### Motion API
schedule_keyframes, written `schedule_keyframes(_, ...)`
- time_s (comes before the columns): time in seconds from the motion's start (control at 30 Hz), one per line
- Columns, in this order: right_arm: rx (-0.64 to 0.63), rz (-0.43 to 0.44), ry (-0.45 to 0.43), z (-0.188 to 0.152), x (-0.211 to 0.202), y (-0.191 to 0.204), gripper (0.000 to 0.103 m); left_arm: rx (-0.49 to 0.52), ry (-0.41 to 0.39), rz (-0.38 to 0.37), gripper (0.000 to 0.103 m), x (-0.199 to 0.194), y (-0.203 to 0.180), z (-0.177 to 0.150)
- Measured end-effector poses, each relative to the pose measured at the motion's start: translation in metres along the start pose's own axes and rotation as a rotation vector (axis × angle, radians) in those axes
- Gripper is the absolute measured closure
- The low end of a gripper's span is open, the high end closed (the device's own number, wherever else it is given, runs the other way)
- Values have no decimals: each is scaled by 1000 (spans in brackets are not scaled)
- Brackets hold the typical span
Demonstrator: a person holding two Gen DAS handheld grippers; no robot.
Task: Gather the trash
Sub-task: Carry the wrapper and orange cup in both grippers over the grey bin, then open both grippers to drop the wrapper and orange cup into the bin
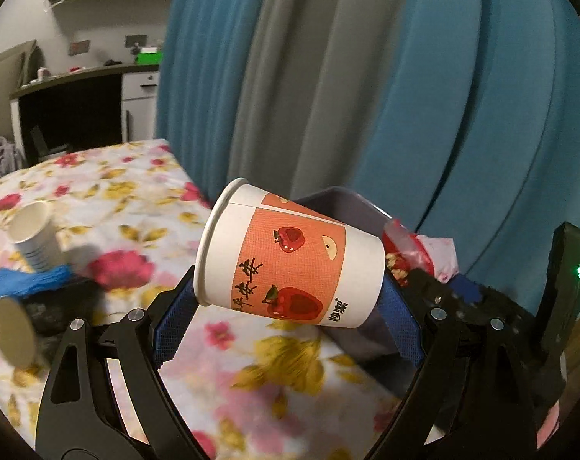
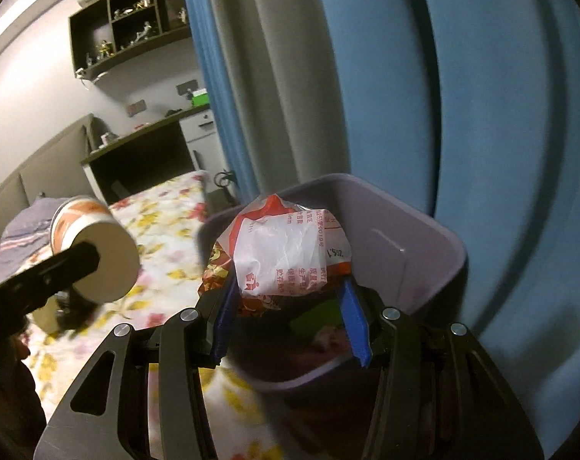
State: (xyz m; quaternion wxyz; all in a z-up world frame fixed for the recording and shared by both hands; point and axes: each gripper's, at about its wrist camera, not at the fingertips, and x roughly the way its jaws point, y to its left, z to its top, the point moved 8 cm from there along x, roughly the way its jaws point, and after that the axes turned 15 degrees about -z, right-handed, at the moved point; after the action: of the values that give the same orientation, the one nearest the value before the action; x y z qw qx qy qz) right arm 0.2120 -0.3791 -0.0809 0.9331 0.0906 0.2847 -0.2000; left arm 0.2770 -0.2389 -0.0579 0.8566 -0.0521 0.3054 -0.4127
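Our left claw clamps a paper cup; our right claw clamps a wrapper over the bin. Two cups remain on the bed.

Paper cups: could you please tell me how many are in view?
3: one orange cup held sideways in the left gripper, one white cup and another on the bedspread. Others may be hidden.

paper cup: matt white paper, printed orange band
wrapper: thin crinkled plastic, glossy
bin: smooth matt plastic
bedsheet: soft floral cloth
finger pads: blue, textured
curtain: matt cloth
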Motion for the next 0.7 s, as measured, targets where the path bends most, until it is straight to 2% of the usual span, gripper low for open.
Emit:
schedule_keyframes(0.2, 4, -15, 27, -8, 14, -10, 54, 3, 28, -24, 17, 36, -9, 0)
schedule_keyframes(0.7, -40, -24, 52, -20, 33, -14, 48, -16, 80, -50, 17, 83, -17, -4)
